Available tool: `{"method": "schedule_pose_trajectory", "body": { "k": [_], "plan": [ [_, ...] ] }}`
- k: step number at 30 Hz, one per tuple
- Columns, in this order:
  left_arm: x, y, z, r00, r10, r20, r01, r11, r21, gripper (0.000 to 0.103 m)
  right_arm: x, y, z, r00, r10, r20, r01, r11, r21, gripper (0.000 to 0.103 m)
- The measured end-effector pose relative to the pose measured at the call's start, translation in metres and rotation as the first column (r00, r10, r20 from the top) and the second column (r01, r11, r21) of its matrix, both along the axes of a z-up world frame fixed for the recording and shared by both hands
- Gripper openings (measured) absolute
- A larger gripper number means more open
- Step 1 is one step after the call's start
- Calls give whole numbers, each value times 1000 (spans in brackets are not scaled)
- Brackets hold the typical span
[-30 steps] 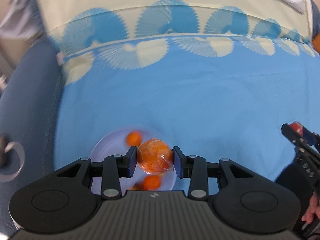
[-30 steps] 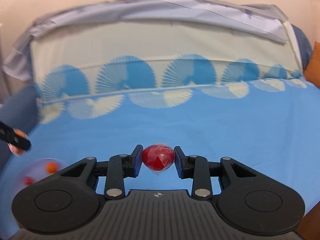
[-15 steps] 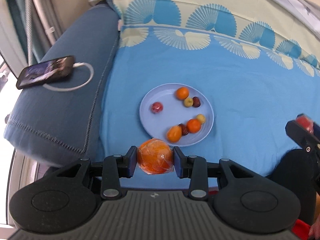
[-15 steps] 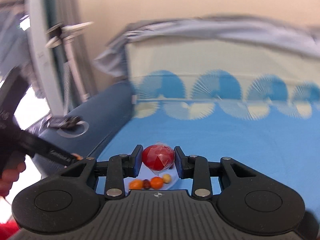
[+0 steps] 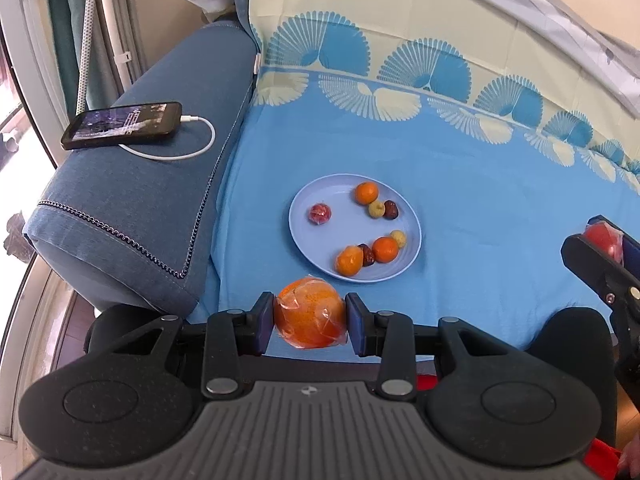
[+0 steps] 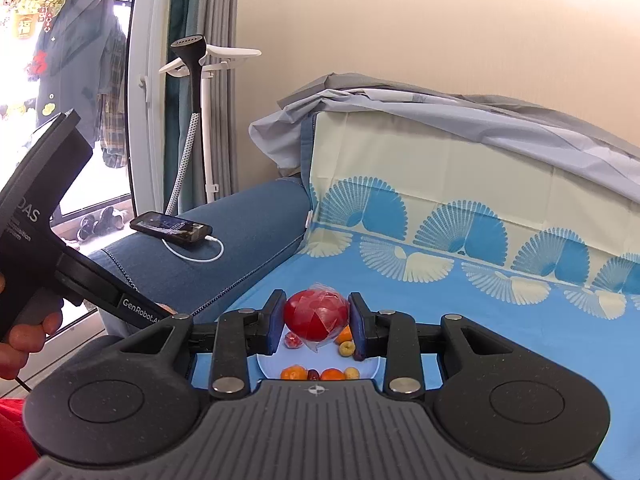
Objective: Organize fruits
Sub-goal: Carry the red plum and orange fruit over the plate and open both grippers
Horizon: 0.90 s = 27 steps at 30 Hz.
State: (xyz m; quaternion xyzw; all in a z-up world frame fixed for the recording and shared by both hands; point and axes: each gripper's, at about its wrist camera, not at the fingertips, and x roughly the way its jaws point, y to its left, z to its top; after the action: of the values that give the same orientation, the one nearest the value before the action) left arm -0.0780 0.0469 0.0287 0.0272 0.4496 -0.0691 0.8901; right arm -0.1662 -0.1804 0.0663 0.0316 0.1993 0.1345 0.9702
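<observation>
My left gripper (image 5: 310, 322) is shut on a plastic-wrapped orange (image 5: 310, 318), held above the near edge of the blue sheet, just short of the light blue plate (image 5: 320, 240). The plate holds several small fruits: oranges, a red one (image 5: 319, 213), yellow and dark ones. My right gripper (image 6: 316, 322) is shut on a wrapped red apple (image 6: 316, 314), held above the plate (image 6: 276, 366), whose fruits show below it. The right gripper with the apple (image 5: 602, 240) also shows at the right edge of the left wrist view.
A dark blue sofa armrest (image 5: 132, 200) lies left of the plate, with a phone (image 5: 120, 124) and its white cable on it. A patterned backrest (image 5: 420, 32) rises behind. A garment steamer (image 6: 192, 120) stands by the window. My left hand-held gripper body (image 6: 44, 216) is at the left.
Both grippers pulled back and swung left, still holding their fruit. The plate, which was under the left gripper, now lies ahead of it; the right view turned toward the armrest and window.
</observation>
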Motion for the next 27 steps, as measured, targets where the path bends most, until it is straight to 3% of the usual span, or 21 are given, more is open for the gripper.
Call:
{"method": "schedule_pose_trajectory", "body": {
  "k": [13, 27],
  "plan": [
    [4, 1, -3, 1000, -4, -10, 4, 1000, -4, 42, 4, 1, -3, 1000, 7, -11, -7, 1000, -7, 35],
    [30, 4, -27, 995, -3, -95, 2, 1000, -7, 42, 26, 10, -18, 995, 26, -97, -30, 999, -39, 35]
  ]
}}
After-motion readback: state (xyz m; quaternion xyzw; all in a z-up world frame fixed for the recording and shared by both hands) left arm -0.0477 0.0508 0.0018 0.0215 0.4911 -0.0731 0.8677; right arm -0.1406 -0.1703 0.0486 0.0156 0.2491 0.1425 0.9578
